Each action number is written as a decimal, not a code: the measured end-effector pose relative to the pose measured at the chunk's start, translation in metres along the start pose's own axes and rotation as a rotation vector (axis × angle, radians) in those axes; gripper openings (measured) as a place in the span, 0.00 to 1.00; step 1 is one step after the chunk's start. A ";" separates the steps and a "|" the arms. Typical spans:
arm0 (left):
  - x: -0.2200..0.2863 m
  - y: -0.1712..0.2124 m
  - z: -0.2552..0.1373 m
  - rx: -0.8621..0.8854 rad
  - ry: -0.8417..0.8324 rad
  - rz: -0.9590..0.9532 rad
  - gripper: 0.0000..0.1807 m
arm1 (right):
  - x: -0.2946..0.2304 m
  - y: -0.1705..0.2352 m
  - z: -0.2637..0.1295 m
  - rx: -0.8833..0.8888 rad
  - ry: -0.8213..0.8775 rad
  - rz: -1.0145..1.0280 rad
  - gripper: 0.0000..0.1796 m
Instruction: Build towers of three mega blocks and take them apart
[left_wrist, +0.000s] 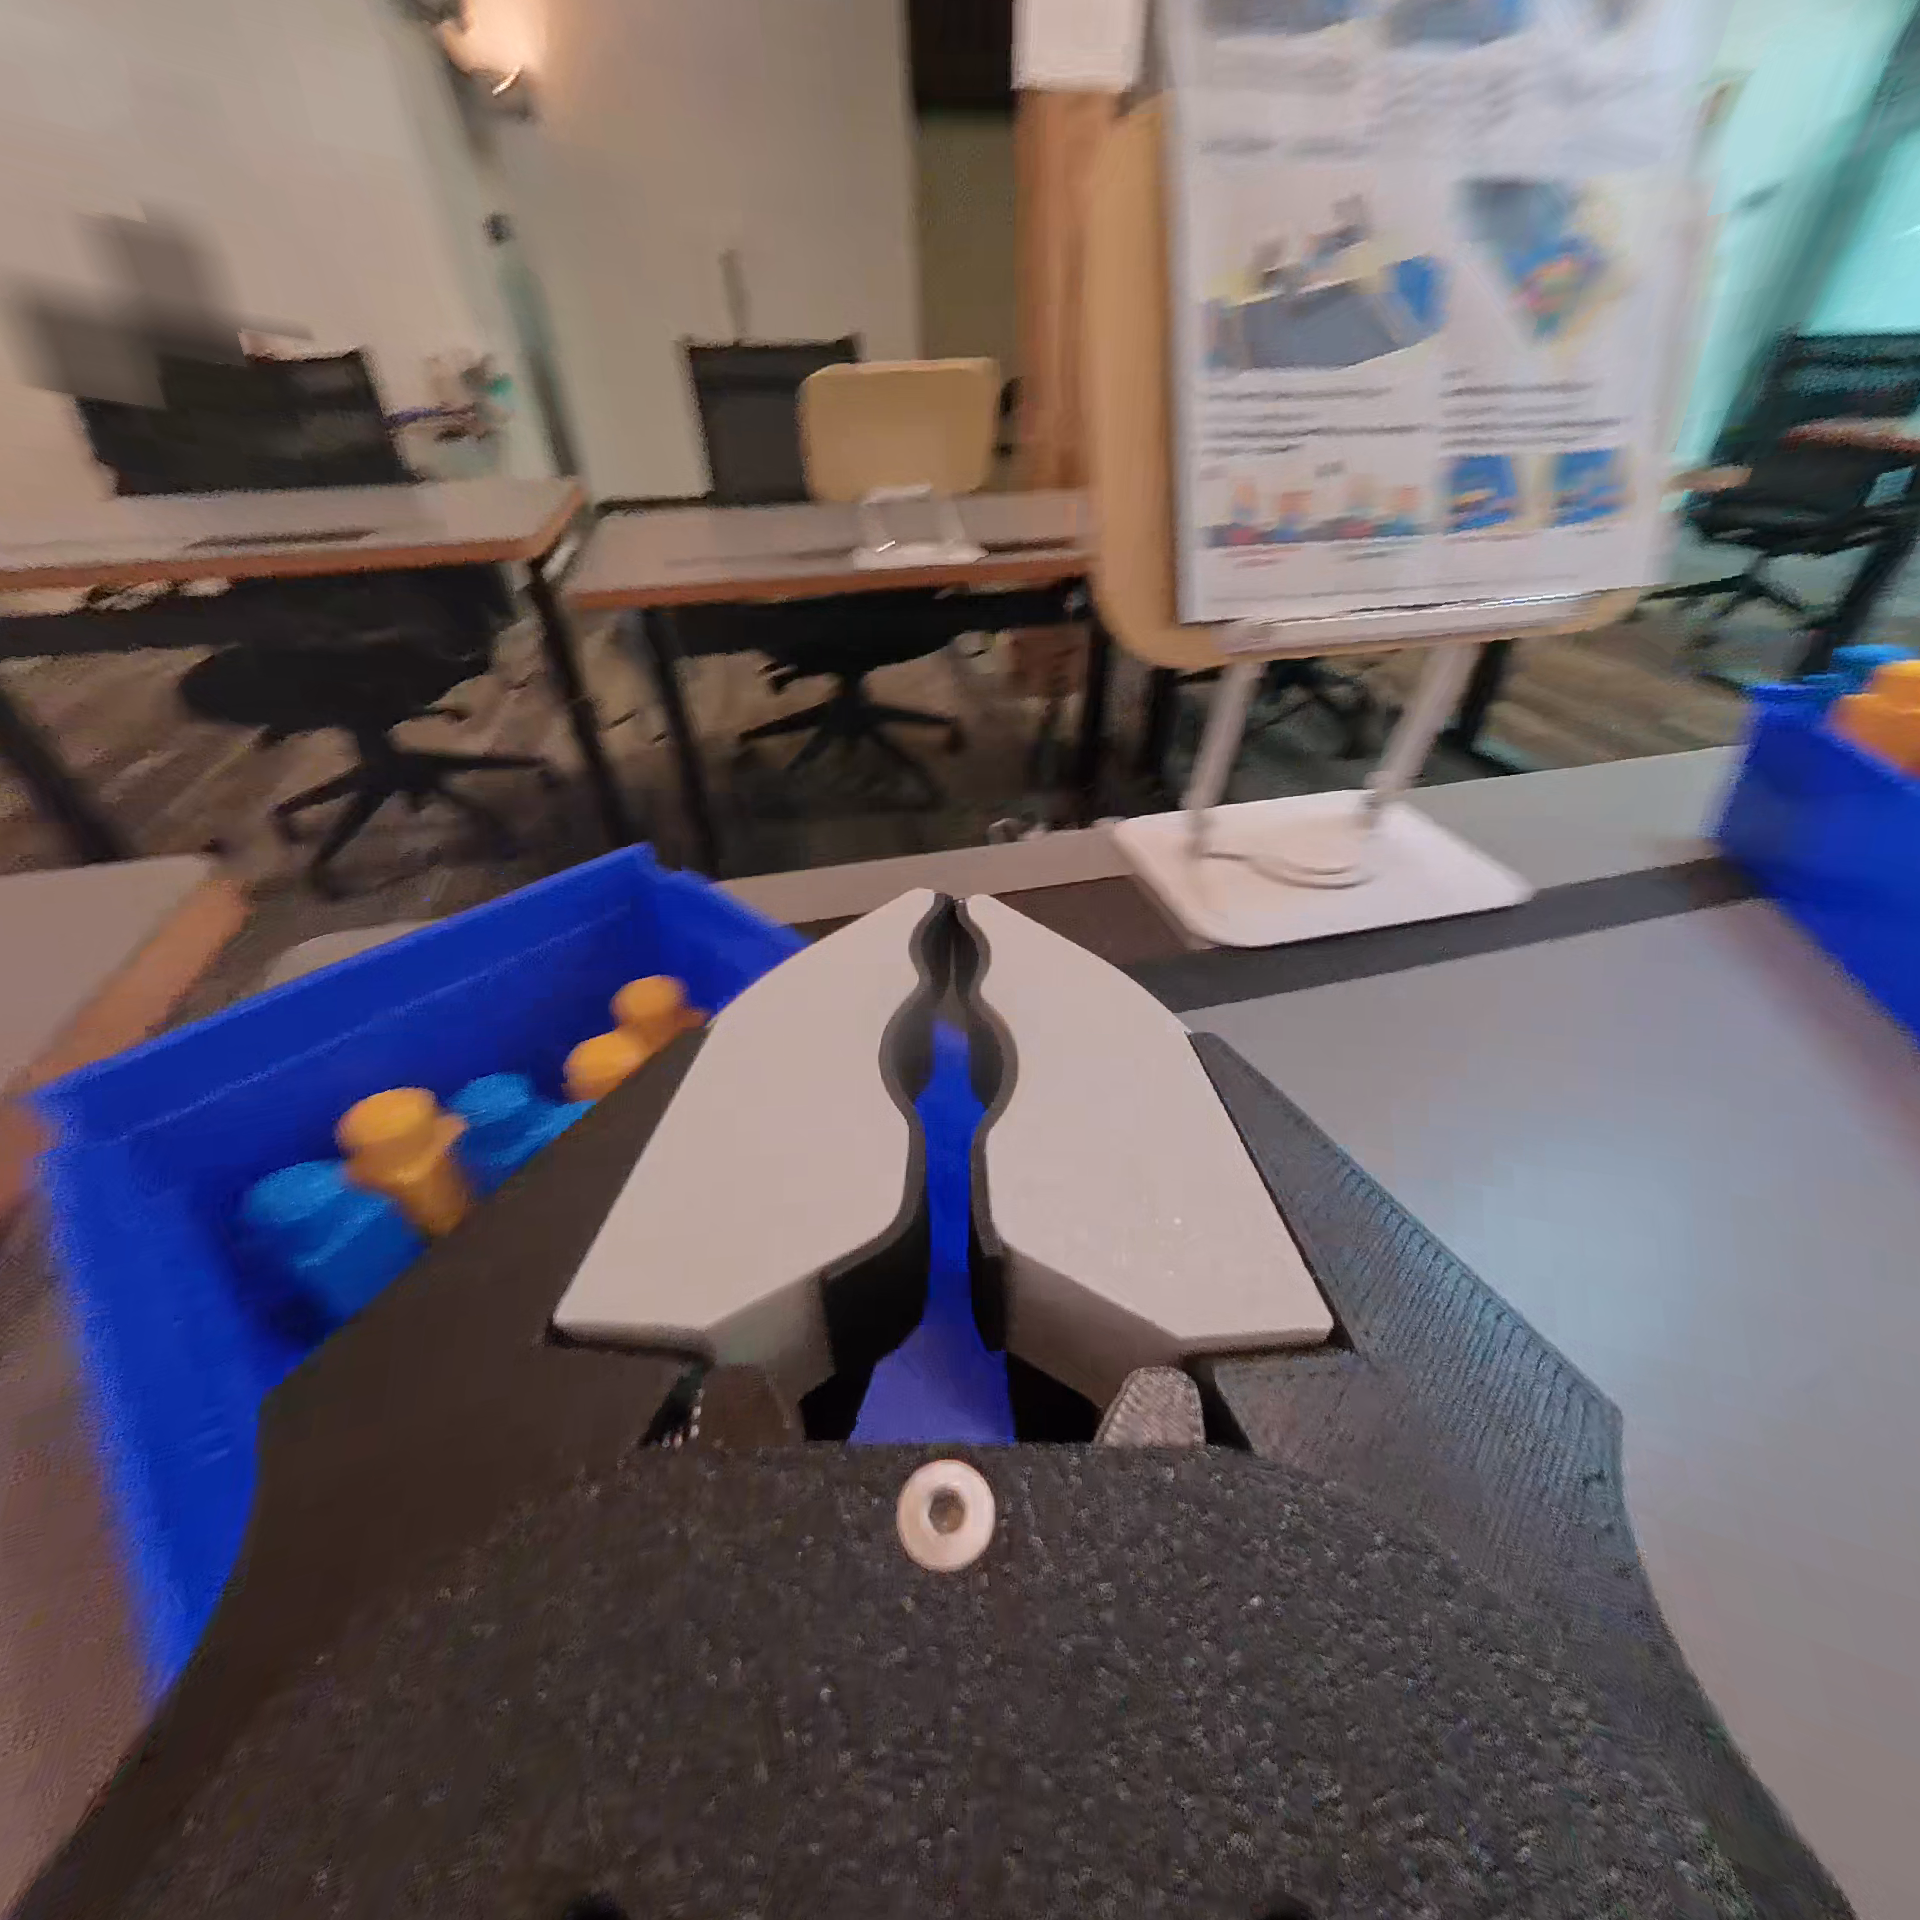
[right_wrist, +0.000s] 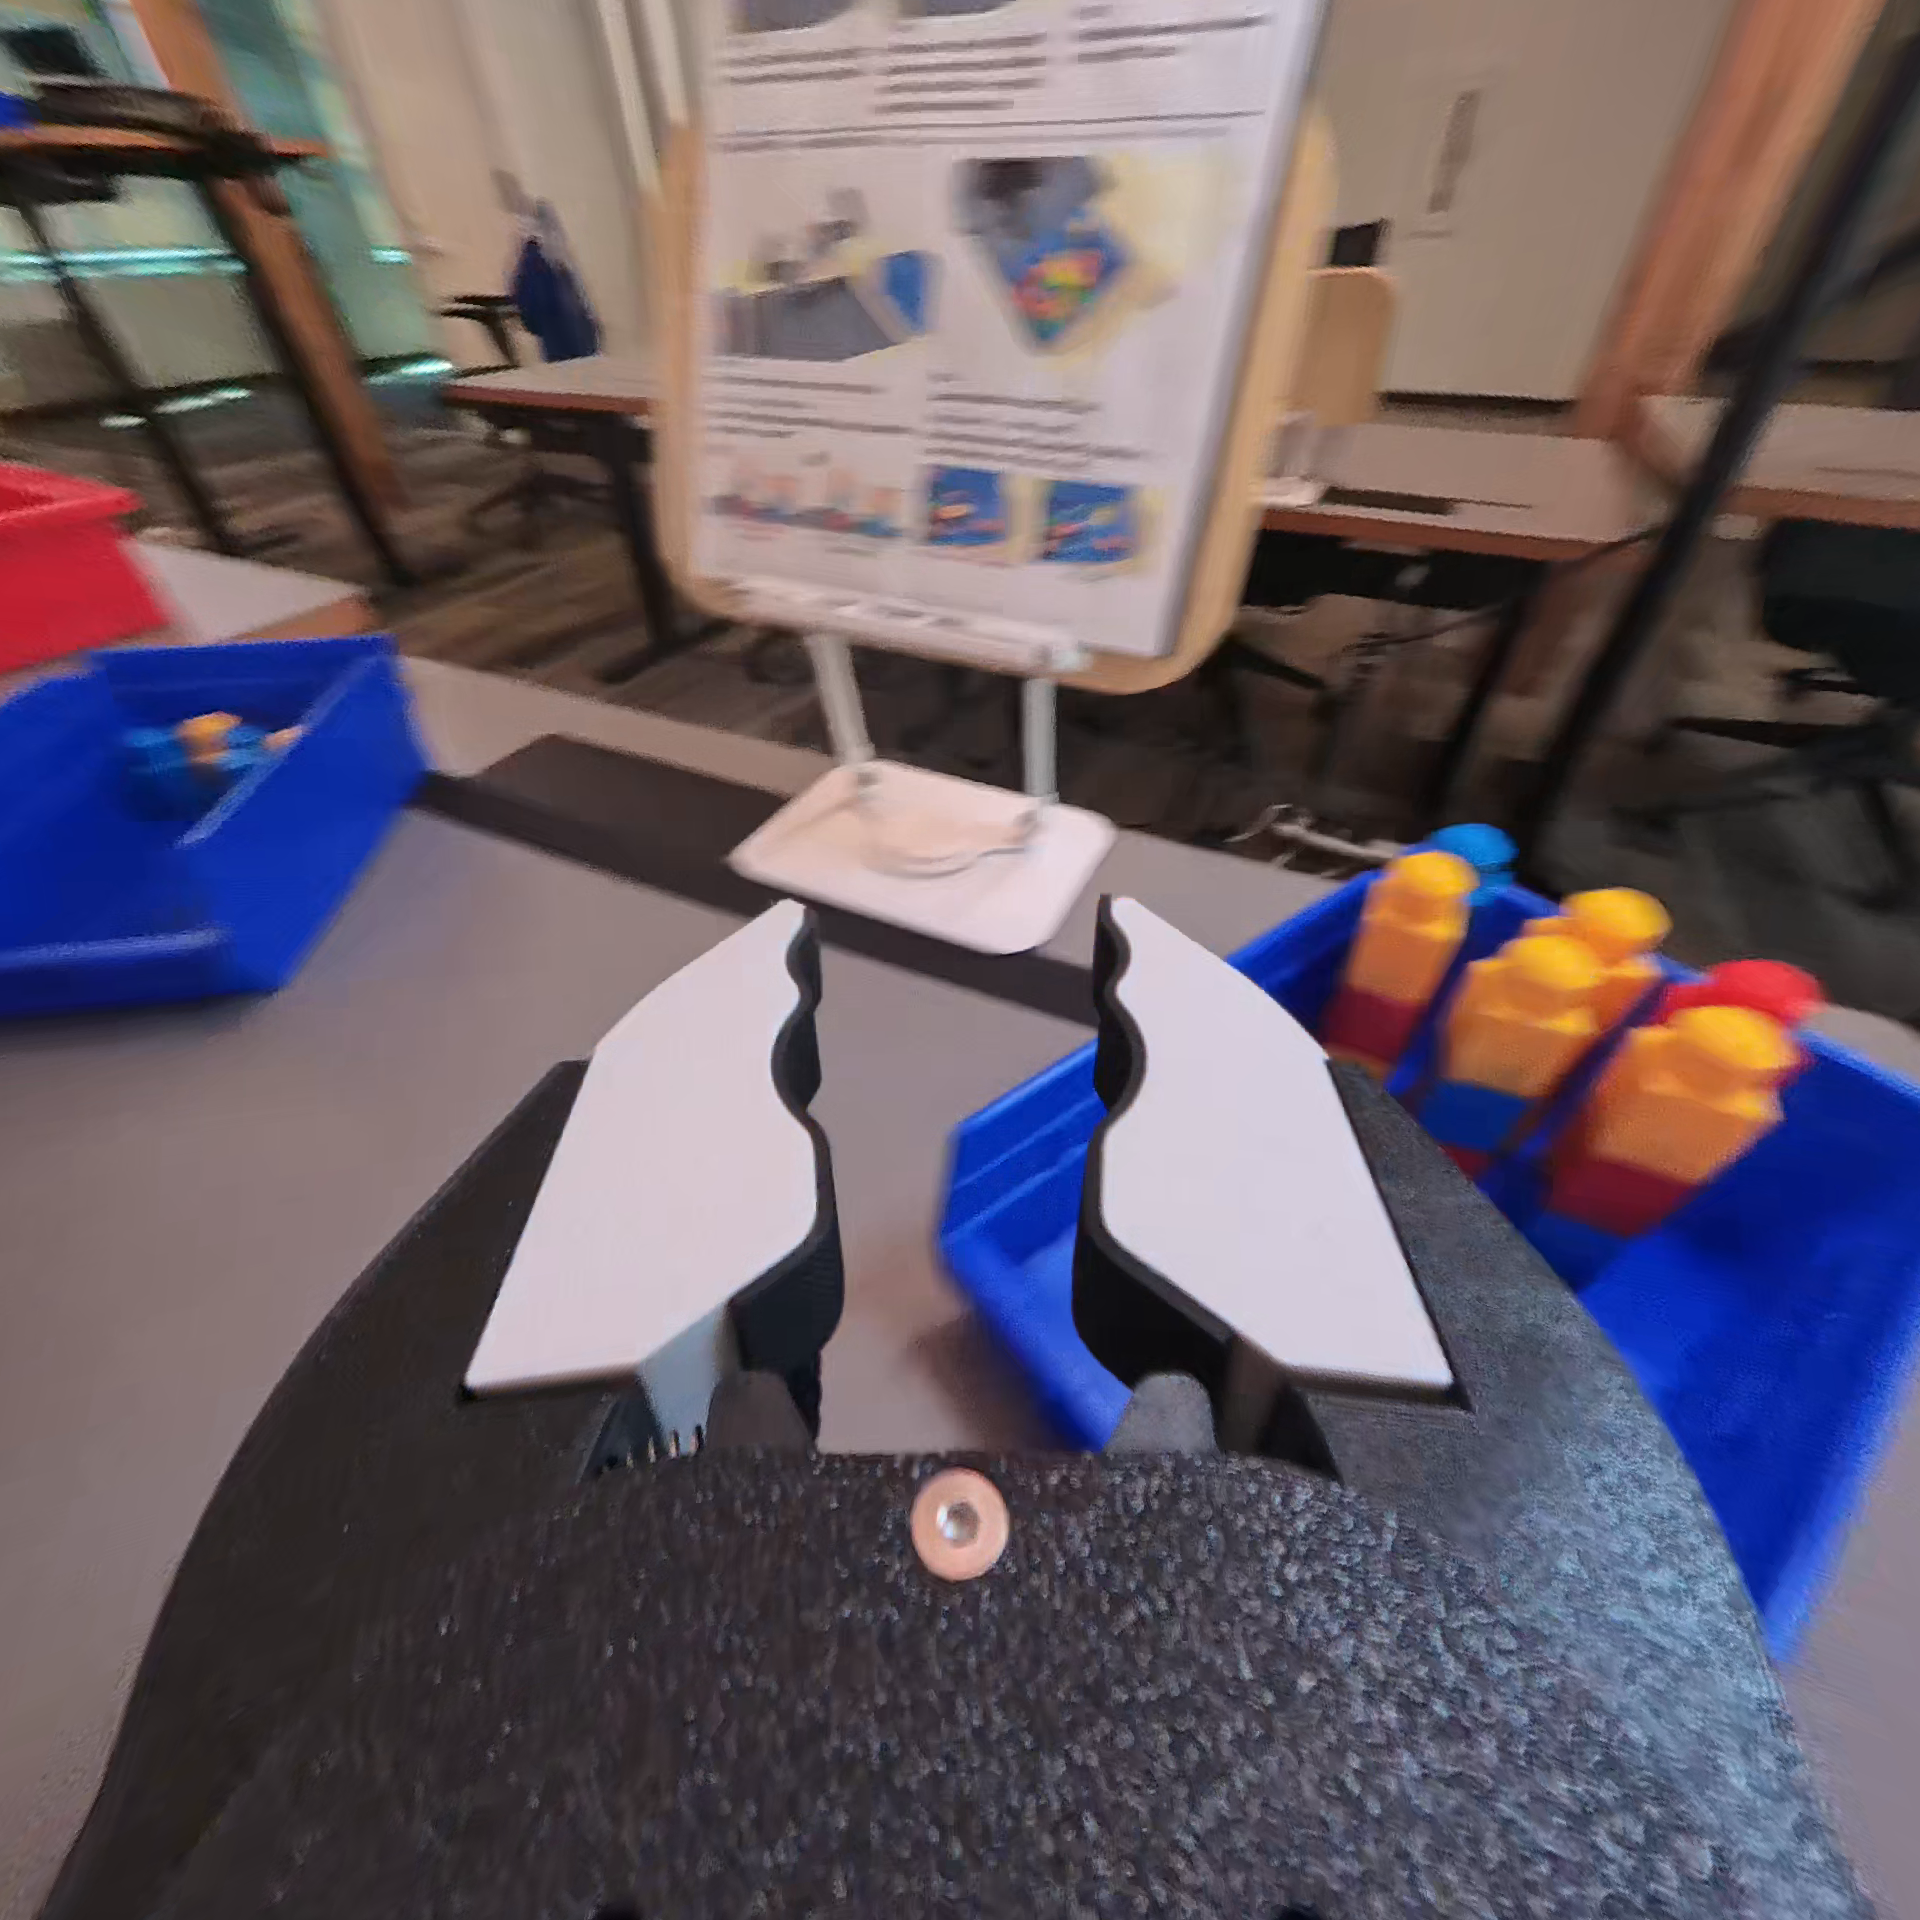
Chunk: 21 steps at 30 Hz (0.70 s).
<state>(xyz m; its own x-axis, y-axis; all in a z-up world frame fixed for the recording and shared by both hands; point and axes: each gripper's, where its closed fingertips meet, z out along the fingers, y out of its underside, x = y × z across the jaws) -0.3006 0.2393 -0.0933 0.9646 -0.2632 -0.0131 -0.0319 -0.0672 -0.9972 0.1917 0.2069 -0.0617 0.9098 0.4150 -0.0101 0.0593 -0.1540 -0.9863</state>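
Two blue bins on my worktop (right_wrist: 260, 1195): left bin (left_wrist: 312, 997) under my left gripper (left_wrist: 951, 925), fingers together; right gripper (right_wrist: 951, 935) fingers apart beside right bin (right_wrist: 1714, 1351) of stacked blocks (right_wrist: 1652, 1101).

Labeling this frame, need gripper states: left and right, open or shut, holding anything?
Left gripper: closed, nothing between the fingers, over the blue bin.
Right gripper: open, empty, above the table.

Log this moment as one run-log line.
left gripper shut, empty, above left bin | right gripper open, empty, beside right bin of towers
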 end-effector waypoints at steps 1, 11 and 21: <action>-0.022 0.003 0.007 -0.045 -0.048 0.000 0.01 | -0.027 0.008 -0.010 -0.003 -0.052 0.000 0.28; -0.126 0.136 0.078 -0.561 -0.307 -0.162 0.26 | -0.129 0.100 -0.054 -0.032 -0.131 -0.065 0.28; -0.123 0.137 0.091 -0.595 -0.278 -0.025 0.20 | -0.137 0.123 -0.047 -0.020 -0.238 -0.055 0.25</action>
<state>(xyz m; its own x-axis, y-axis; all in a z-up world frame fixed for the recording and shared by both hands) -0.3999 0.3506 -0.2346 0.9961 -0.0015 -0.0883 -0.0708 -0.6118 -0.7879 0.0936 0.0888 -0.1738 0.7824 0.6228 0.0029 0.1163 -0.1415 -0.9831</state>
